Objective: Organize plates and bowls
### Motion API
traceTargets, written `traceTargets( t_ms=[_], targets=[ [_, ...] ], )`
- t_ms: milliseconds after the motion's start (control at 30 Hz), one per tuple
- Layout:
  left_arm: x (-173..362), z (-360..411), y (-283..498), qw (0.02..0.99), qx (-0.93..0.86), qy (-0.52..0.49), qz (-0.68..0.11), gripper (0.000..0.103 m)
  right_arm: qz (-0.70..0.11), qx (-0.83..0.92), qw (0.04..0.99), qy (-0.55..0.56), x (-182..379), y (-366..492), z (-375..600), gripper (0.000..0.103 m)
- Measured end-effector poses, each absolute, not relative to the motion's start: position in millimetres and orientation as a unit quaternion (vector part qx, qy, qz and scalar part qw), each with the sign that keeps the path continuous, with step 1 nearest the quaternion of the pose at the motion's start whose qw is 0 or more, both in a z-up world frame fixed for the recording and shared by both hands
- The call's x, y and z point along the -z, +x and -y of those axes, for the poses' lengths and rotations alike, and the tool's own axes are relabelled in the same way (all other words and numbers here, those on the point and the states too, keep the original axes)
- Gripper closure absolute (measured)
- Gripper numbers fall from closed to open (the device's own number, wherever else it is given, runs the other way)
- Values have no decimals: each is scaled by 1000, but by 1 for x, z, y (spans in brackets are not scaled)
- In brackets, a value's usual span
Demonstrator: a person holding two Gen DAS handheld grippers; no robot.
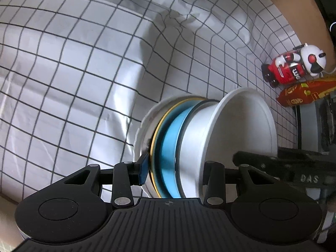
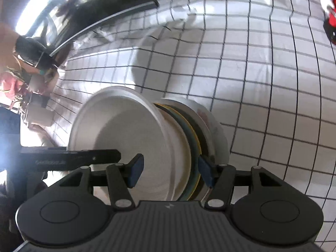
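A stack of dishes shows in both wrist views: a white bowl [image 1: 241, 124] on top, a blue plate [image 1: 170, 147] with a gold rim under it, and a white plate [image 1: 142, 130] at the bottom. My left gripper [image 1: 174, 168] is shut on the stack from one side; one blue pad [image 1: 143, 168] presses the bottom plate, the other finger is inside the bowl. My right gripper [image 2: 170, 172] grips the same stack from the opposite side, one pad [image 2: 136, 168] inside the white bowl [image 2: 126, 130], the other pad [image 2: 205, 172] against the bottom plate [image 2: 214, 126].
A white cloth with a black grid [image 1: 73, 63] covers the table. A red and white toy robot [image 1: 294, 65] and a red snack packet [image 1: 304, 92] lie at the right edge. A dark screen [image 2: 105, 6] stands at the far side.
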State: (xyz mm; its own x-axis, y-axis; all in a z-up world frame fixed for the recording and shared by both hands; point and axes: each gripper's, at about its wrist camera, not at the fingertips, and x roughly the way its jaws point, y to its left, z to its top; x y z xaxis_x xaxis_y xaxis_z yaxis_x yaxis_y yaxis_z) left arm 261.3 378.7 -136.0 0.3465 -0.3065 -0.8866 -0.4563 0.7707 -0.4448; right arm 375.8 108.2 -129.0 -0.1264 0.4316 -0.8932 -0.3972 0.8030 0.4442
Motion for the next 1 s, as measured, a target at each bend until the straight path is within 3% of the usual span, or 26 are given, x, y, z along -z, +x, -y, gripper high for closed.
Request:
traceTargets(
  t_ms=[167, 267, 1000],
  targets=[
    [125, -388, 257, 756, -57, -343, -554, 60, -680, -318, 660, 19, 125, 374, -105, 45],
    [116, -392, 256, 760, -38, -366, -535, 66, -682, -320, 657, 32, 125, 375, -104, 44],
    [106, -390, 260, 763, -36, -388, -515, 68, -640, -325, 696, 25, 106, 375, -101, 44]
  ],
)
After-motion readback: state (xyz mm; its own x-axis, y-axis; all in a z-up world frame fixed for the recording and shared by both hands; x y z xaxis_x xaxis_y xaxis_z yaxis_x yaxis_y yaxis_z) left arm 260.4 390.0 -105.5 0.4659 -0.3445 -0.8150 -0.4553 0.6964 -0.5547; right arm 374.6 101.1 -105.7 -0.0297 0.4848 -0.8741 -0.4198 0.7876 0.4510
